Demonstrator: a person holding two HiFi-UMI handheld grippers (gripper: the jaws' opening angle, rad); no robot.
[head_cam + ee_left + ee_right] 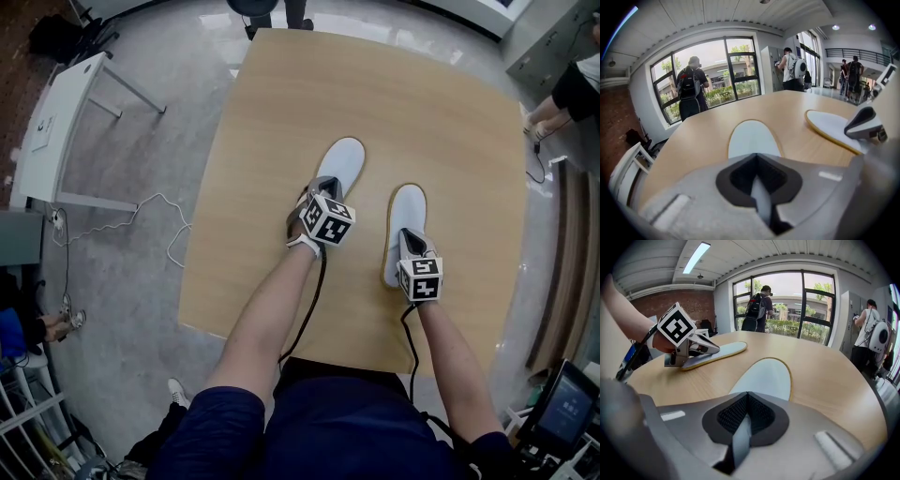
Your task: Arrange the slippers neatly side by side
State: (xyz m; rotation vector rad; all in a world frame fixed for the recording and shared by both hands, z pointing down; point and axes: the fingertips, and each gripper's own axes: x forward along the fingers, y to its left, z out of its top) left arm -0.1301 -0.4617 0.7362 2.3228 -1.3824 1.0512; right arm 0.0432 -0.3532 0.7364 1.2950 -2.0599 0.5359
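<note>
White left slipper (343,161): flat on the wooden counter (272,112), toe pointing far and leaning a little right. The left hand-held gripper (318,193) is clamped on its heel edge, a pale strip of it pinched between the closed jaws.

White right slipper (407,210): to the right and nearer, apart from the first, toe pointing far. The right hand-held gripper (410,244) is likewise closed on its heel.

Purpose, as I judge it: a heel hold lets each sole slide and pivot on the counter. Toes are not yet level, so the pairing looks unfinished.
</note>
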